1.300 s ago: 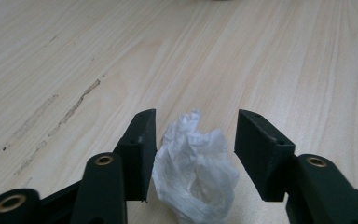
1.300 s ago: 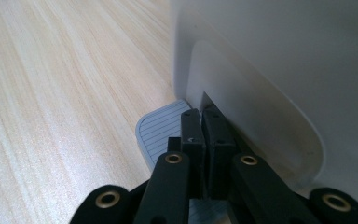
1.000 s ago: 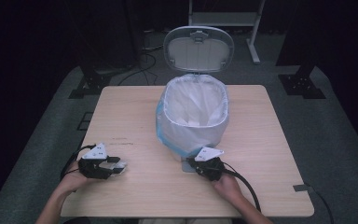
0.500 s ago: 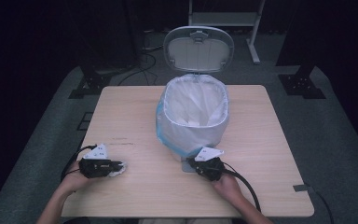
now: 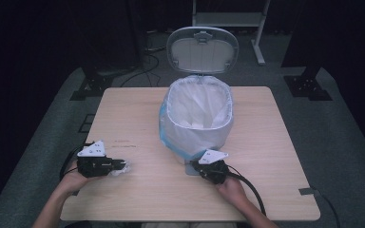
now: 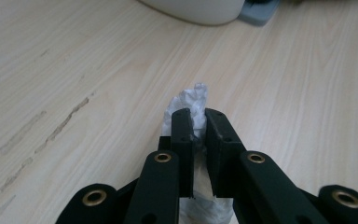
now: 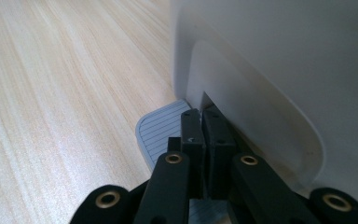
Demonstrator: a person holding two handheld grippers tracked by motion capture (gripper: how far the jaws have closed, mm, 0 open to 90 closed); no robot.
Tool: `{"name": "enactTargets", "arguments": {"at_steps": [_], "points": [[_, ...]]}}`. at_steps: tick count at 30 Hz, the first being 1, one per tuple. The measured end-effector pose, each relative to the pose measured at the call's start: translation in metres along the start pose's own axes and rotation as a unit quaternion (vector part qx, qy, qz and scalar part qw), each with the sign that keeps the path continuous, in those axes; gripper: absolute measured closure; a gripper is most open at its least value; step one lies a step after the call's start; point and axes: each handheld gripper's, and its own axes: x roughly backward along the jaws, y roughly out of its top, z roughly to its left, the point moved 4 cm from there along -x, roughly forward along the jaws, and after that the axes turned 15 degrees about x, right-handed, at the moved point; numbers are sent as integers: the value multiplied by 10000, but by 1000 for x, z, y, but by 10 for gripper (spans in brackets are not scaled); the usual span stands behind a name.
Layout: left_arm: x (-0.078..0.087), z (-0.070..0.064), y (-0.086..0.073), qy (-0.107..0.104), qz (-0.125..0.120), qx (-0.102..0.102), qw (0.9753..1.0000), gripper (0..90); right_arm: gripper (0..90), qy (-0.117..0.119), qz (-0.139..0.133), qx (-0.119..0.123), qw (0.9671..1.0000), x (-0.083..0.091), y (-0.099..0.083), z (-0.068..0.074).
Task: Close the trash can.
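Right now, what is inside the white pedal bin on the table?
A white plastic liner bag lines the white pedal bin, its lid standing open. The bottom is hidden under the bag's folds.

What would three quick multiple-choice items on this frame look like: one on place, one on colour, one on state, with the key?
1. Where does the right gripper rest?
A. on the grey pedal at the foot of the bin
B. inside the bin
C. at the table's far edge

2. What colour is the wad in the left gripper?
A. red
B. white
C. black

3. How is the bin's lid?
A. shut flat
C. lying on the table
B. raised upright behind the bin

Key:
1 A: the right gripper view shows its jaws shut over the ribbed pedal against the bin wall.
2 B: the left gripper view shows crumpled white material pinched between the jaws.
3 B: the high view shows the lid standing open, with the white liner exposed.
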Motion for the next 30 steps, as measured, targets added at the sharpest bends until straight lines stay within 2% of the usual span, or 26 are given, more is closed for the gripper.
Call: {"name": "enactTargets", "arguments": {"at_steps": [7,20,30], "points": [[10,-6,15,-52,-82,53,9999,825,875,10,0,-14,10000,0,0,0],[27,-24,50,-168,-281,-29,9995,825,876,13,-4,-21,10000,0,0,0],[35,-38,75,-207,-276,-213,9992,825,876,12,-6,-19,10000,0,0,0]]}}
